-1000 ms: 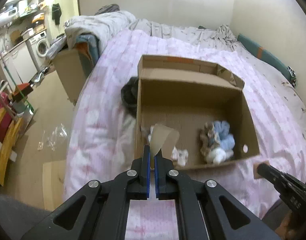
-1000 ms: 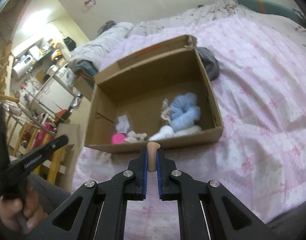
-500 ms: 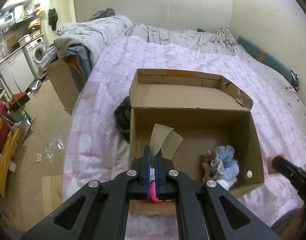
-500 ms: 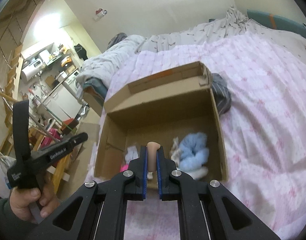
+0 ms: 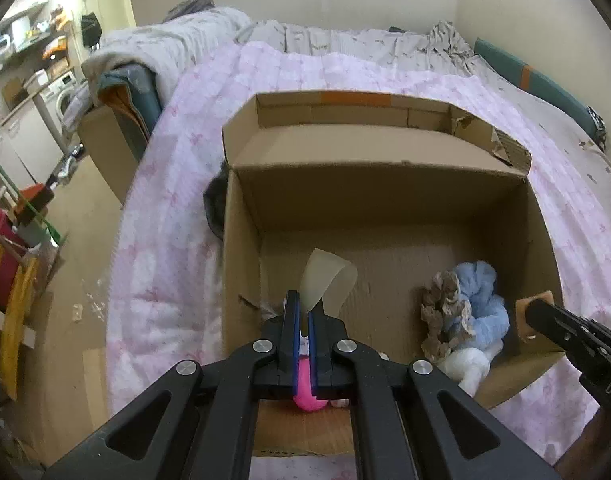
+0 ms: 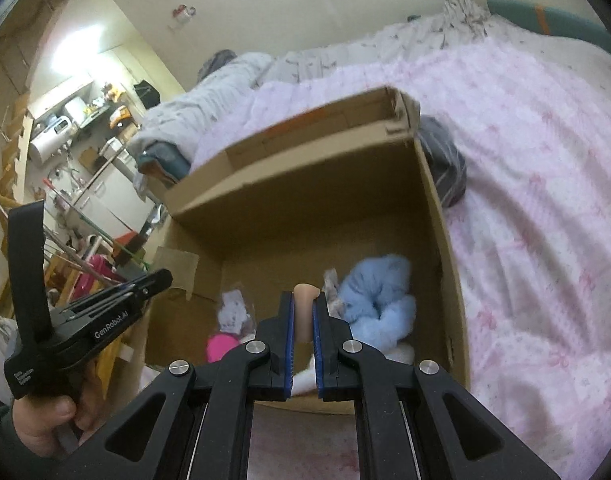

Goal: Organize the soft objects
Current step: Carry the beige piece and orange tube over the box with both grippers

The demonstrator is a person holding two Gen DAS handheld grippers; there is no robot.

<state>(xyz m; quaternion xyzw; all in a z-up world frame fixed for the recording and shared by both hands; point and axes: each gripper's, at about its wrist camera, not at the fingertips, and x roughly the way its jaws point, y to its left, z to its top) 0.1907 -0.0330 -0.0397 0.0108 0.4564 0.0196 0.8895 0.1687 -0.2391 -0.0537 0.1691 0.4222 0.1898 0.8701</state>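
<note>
One cardboard box [image 5: 385, 184] on pink bedspread [image 5: 165, 240]

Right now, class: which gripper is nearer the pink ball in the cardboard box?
Left. The left gripper hangs directly over the pink ball at the box's near-left corner; the right gripper sits farther along, by the blue plush.

Cardboard box [image 5: 385, 192] open above; soft items [image 5: 473, 312] crowd its near side.
</note>
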